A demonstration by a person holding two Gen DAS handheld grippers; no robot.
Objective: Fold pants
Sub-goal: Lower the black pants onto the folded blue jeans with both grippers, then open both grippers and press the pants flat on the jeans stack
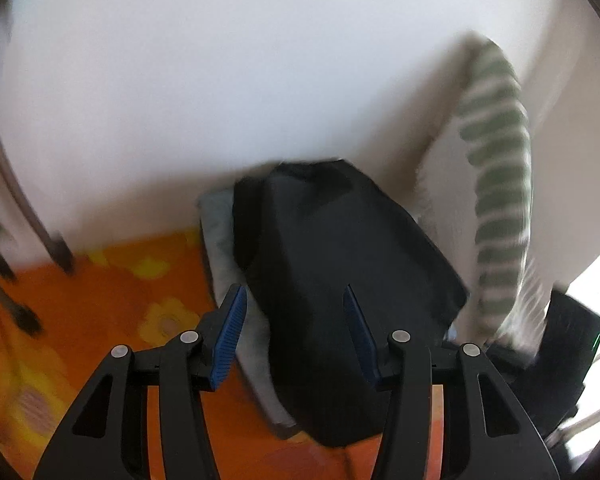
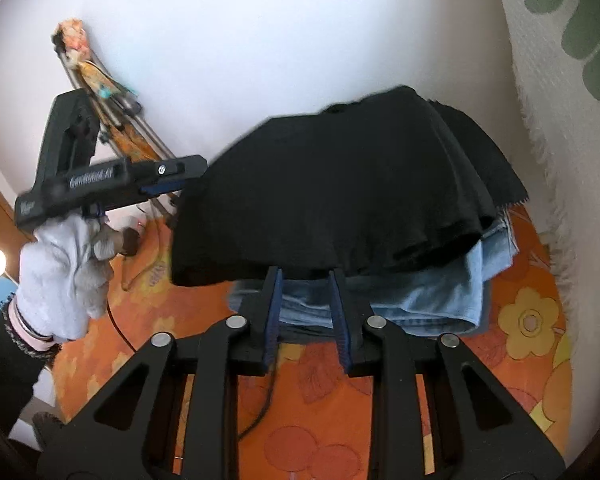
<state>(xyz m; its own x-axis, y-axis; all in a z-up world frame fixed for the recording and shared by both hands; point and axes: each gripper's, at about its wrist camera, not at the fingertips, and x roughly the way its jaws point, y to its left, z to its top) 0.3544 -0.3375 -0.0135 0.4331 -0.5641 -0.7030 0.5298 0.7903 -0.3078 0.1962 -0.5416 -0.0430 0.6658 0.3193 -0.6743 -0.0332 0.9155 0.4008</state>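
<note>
Folded black pants [image 2: 331, 196] lie on top of a stack of folded clothes, over light blue jeans [image 2: 439, 296], on an orange flowered tablecloth [image 2: 319, 412]. In the left wrist view the black pants [image 1: 339, 272] rest on a grey folded garment [image 1: 224, 256]. My left gripper [image 1: 296, 308] is open, its fingers either side of the pants' near end; it also shows in the right wrist view [image 2: 172, 184], held by a white-gloved hand at the pile's left. My right gripper [image 2: 305, 280] is open at the near edge of the pile, its fingertips just under the black hem.
A white wall stands close behind the pile. A white curtain with green leaf pattern [image 2: 559, 80] hangs at the right. A folding metal stand with orange cloth [image 2: 100, 92] leans at the left. A black cable [image 2: 268, 396] runs over the tablecloth.
</note>
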